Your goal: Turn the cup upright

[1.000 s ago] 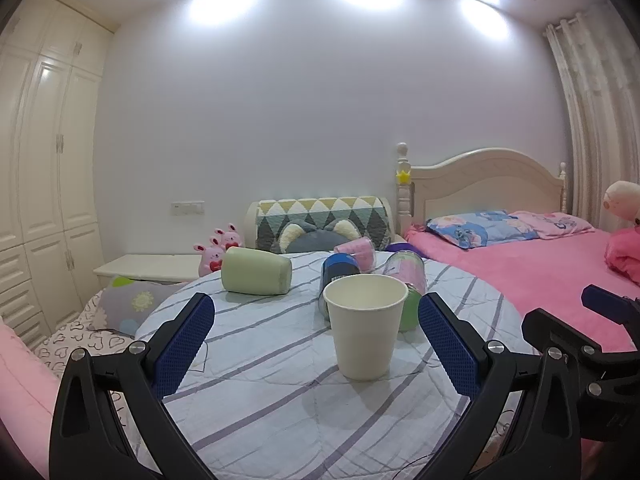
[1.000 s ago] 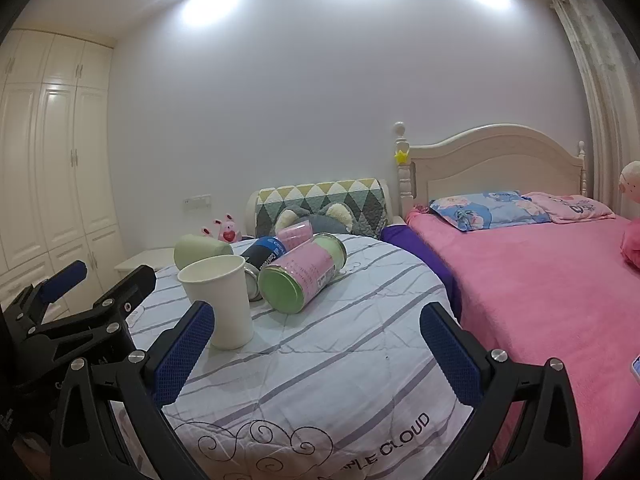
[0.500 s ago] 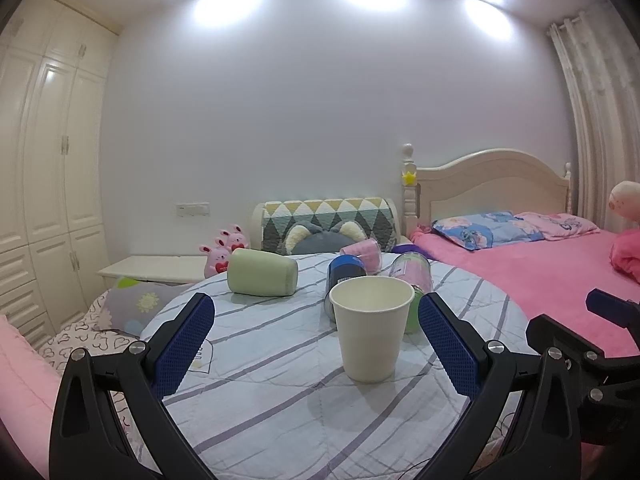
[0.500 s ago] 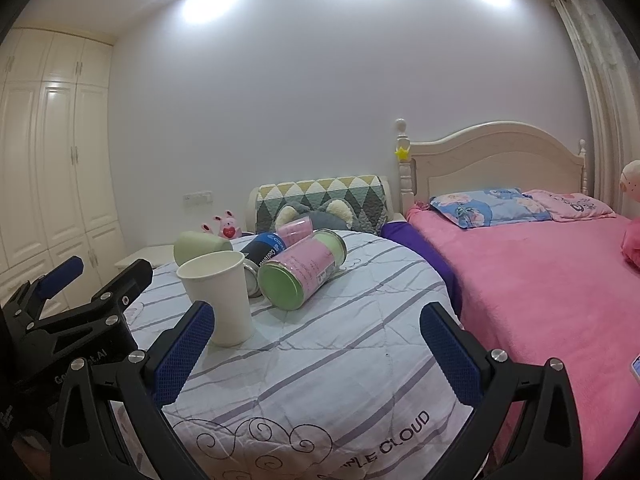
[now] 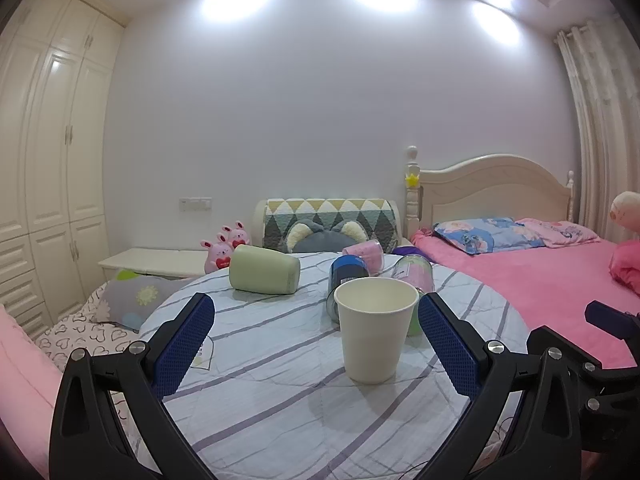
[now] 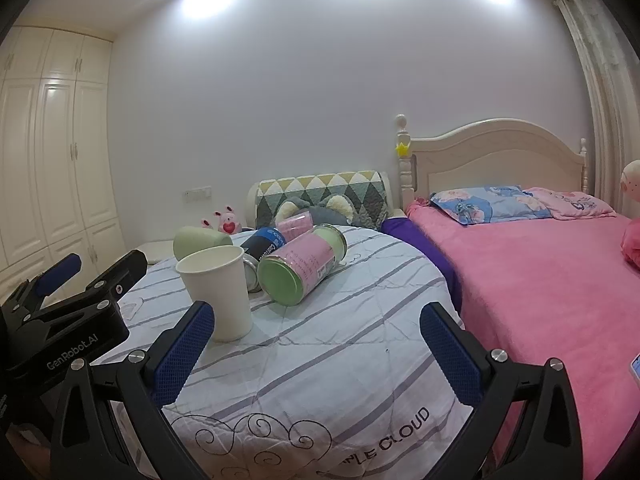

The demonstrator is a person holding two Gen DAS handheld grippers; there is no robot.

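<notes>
A white paper cup [image 5: 375, 328] stands upright, mouth up, on the round table with a striped cloth [image 5: 260, 364]. It also shows in the right wrist view [image 6: 218, 292], left of centre. My left gripper [image 5: 316, 344] is open and empty, its blue pads wide apart, with the cup just beyond them toward the right pad. My right gripper [image 6: 316, 352] is open and empty, to the right of the cup, above the table's front part. The left gripper's body [image 6: 68, 312] shows at the left of the right wrist view.
Behind the cup lie a green cup on its side [image 5: 264, 274], a blue can [image 5: 348, 276], a pink cup [image 5: 364, 250] and a pink-labelled green can [image 6: 302, 268]. A pink bed [image 6: 540, 280] is to the right. A wardrobe [image 5: 48, 160] stands at the left.
Both grippers have drifted slightly; the cup sits a bit closer and lower in the left wrist view. The cup has stayed upright and both grippers have stayed open.
</notes>
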